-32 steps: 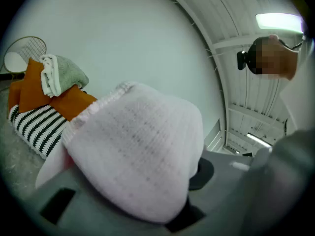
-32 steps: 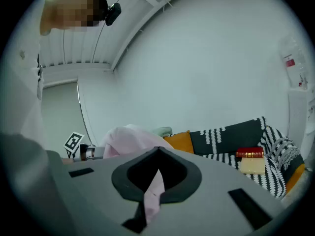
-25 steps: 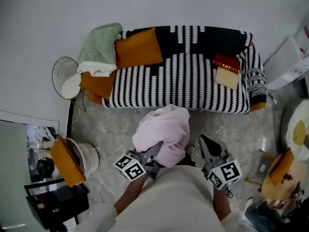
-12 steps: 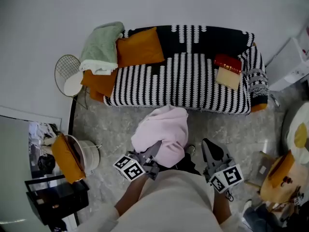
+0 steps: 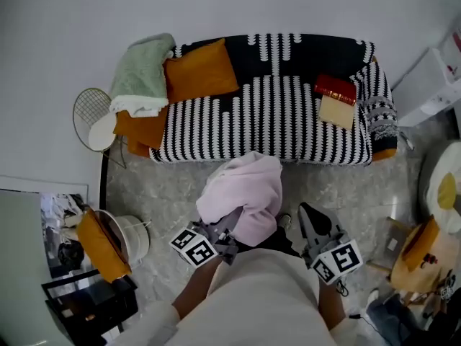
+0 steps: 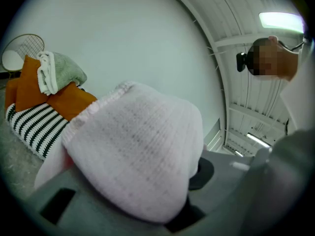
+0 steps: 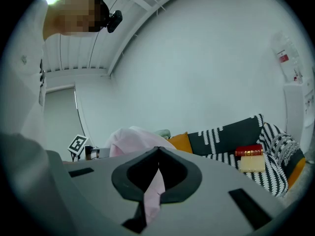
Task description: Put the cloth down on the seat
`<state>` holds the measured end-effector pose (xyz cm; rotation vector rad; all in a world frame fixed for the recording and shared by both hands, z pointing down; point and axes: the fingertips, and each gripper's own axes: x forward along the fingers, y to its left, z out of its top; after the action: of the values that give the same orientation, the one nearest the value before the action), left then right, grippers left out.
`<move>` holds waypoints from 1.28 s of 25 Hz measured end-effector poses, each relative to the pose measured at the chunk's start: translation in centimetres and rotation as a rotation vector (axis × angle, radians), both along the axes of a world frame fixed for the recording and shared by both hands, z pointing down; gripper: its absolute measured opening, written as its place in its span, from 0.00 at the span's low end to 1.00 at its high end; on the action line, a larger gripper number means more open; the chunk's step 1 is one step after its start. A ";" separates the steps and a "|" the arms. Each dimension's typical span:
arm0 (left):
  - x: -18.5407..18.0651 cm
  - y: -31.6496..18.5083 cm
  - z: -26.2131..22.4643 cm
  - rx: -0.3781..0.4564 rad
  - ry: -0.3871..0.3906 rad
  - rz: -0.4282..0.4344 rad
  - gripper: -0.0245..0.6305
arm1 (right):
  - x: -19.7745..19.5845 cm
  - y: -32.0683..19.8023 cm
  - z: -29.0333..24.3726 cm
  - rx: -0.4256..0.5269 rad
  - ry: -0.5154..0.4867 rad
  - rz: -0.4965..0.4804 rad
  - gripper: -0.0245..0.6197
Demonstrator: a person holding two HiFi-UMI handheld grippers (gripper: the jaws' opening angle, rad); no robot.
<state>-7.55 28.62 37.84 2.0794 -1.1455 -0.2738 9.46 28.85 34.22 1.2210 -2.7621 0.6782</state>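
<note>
The left gripper has its jaws part-way closed and clamped on the cloth; in the left gripper view the fabric bulges over both jaws and hides their tips. The right gripper has its jaw tips brought together, and the right gripper view shows a narrow pink strip of the cloth caught in the gap between them. The cloth is pale pink, with a fine ribbed knit and a rolled hem along one edge. It is bunched into a rounded, puffy heap with soft folds, and most of its bulk sits over the left gripper. It is held up in front of the person, over the floor, just before the front edge of the sofa, and does not lie on the seat. The sofa cover is black with white zigzag stripes. An orange cushion leans at the left end of the seat, with a green blanket draped over the armrest beside it. A red book lies at the right end of the seat, well apart from the cloth
</note>
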 end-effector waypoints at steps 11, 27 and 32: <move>-3.7 -8.4 -1.2 0.036 0.010 0.041 0.28 | -4.0 -7.9 -2.9 0.066 0.019 0.054 0.05; -10.7 -15.7 -0.4 0.049 -0.022 0.095 0.29 | -9.2 -13.4 -2.9 0.039 0.043 0.165 0.05; -10.7 -16.9 0.5 0.027 -0.018 0.087 0.29 | -7.8 -14.4 -2.2 0.016 0.044 0.205 0.05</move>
<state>-18.30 11.71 38.30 2.1532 -1.0644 -0.2307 1.65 14.47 32.01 1.5176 -2.6362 0.6346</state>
